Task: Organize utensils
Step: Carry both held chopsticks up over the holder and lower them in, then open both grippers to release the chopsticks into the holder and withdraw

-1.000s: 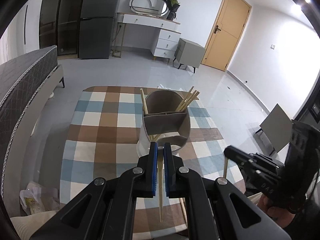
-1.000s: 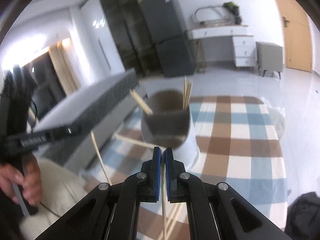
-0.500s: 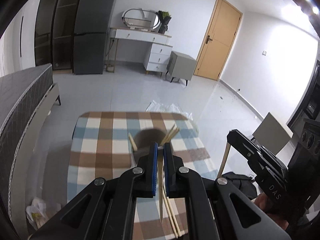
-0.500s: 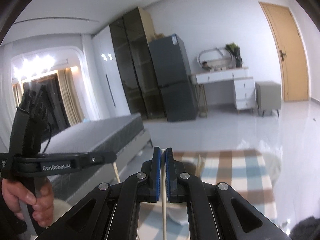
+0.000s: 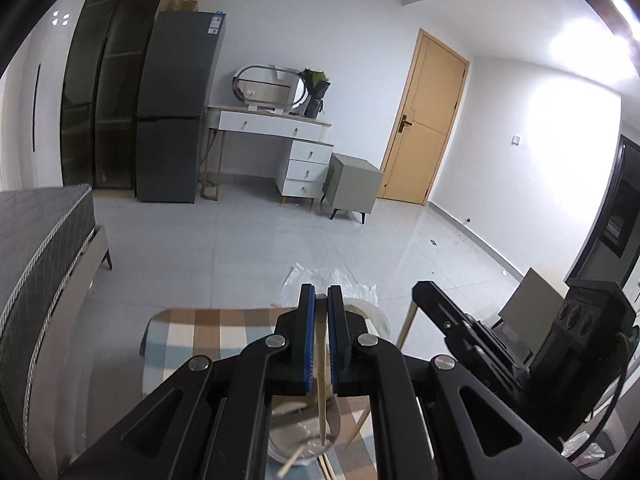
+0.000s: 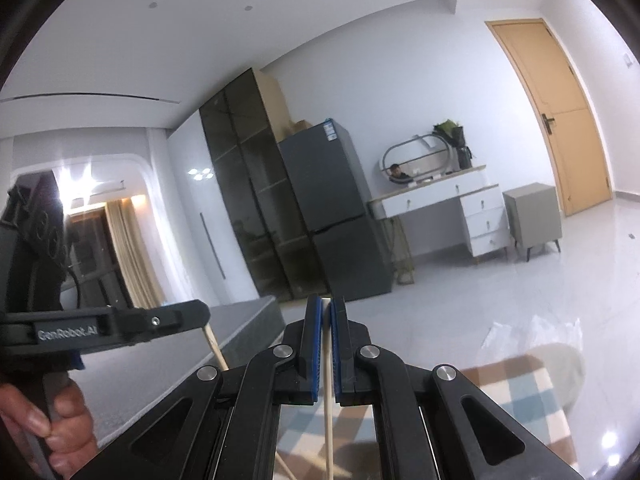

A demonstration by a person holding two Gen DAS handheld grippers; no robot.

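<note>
Chopstick [image 5: 320, 384] hung pinched in the closed left gripper [image 5: 321, 308], tip directly above the holder [image 5: 304, 438]; lowering it vertically would seat it cleanly. Right gripper [image 6: 327, 312] clamped a second chopstick [image 6: 329, 400]. Only the left view showed the holder; the right view alone showed the person's hand [image 6: 60, 428].

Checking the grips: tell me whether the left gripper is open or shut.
Shut on a chopstick: the left gripper has its blue pads pressed against the chopstick running down between them.
</note>
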